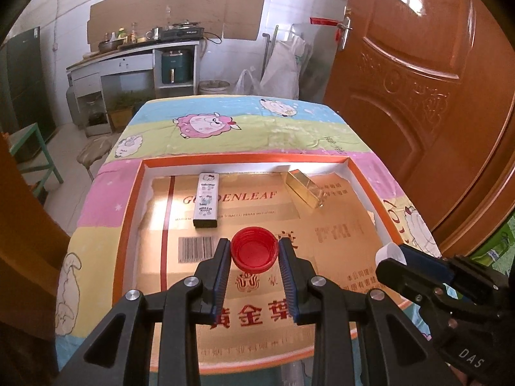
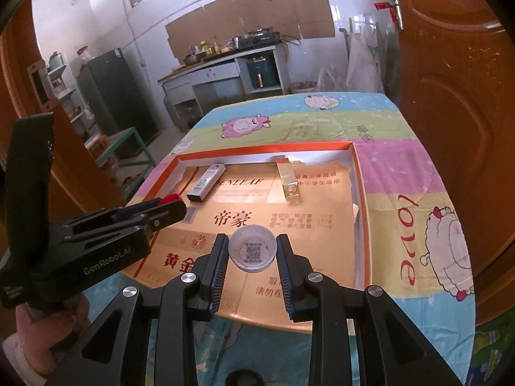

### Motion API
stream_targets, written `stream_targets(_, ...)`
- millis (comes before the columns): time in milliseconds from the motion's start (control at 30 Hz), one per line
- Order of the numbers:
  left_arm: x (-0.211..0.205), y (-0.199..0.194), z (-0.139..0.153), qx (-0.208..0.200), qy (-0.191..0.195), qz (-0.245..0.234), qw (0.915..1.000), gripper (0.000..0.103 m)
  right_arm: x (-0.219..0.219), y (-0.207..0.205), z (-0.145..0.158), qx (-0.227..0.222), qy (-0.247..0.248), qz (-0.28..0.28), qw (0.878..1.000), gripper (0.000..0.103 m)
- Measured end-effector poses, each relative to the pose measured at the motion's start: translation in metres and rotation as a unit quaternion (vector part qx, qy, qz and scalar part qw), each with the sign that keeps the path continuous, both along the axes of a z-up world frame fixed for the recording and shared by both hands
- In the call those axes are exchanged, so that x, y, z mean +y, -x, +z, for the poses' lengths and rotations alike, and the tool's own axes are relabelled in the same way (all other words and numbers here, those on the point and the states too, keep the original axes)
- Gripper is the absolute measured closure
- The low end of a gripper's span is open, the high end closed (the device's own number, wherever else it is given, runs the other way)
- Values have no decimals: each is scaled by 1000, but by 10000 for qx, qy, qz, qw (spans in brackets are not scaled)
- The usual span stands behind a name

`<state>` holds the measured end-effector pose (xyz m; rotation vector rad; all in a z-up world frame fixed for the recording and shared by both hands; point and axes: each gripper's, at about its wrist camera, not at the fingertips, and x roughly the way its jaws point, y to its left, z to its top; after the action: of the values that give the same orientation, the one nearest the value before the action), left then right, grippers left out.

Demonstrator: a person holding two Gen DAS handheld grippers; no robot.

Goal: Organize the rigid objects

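My left gripper (image 1: 255,251) is shut on a red bottle cap (image 1: 254,251), held open side up above the orange-rimmed tray (image 1: 128,199). My right gripper (image 2: 252,251) is shut on a white bottle cap (image 2: 252,252) with a QR code inside, above the tray's near part (image 2: 362,193). Inside the tray lie a white Hello Kitty case (image 1: 206,200) at back left and a gold rectangular lighter (image 1: 304,189) at back right; both also show in the right wrist view, the case (image 2: 206,182) and the lighter (image 2: 289,185). Each gripper shows in the other's view, the right gripper (image 1: 396,257) and the left gripper (image 2: 167,206).
The tray sits on a table with a pastel cartoon-sheep cloth (image 1: 225,125). A brown wooden door (image 1: 418,96) stands close on the right. A kitchen counter (image 1: 135,54), green stool (image 1: 29,148) and sacks (image 1: 283,61) lie beyond the table.
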<state>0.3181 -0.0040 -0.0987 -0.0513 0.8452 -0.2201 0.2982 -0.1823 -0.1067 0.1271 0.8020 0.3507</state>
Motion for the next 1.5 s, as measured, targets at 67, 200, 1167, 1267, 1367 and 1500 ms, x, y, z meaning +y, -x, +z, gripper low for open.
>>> stream_targets(67,-2,-5,-1,12,-4,-26,10000,72,-1,-4,-1,9,-5,-2,10000,72)
stream_targets(200,-5,-14,-4,53,-36,-63,10000,72,-2,-12,-3,35,7,-1,10000,72)
stream_targets(1167,-29,-70,-18,335,-304,-362,9983,72,-10,-58,-15,183,282,6,9994,72)
stream_targets(1267,-30,-75,-20,364,-309,-390,9981,72,-10,-63,-19,243,328,15,9992,72)
stream_targets(1367,-31,-78,-22,381,-313,-406,9980,72,-11,-68,-23,290,371,9,9989,72)
stream_targets(1500,-30,-84,-26,419,-320,-392,9978,72,-12,-75,-26,321,414,13,9986,72)
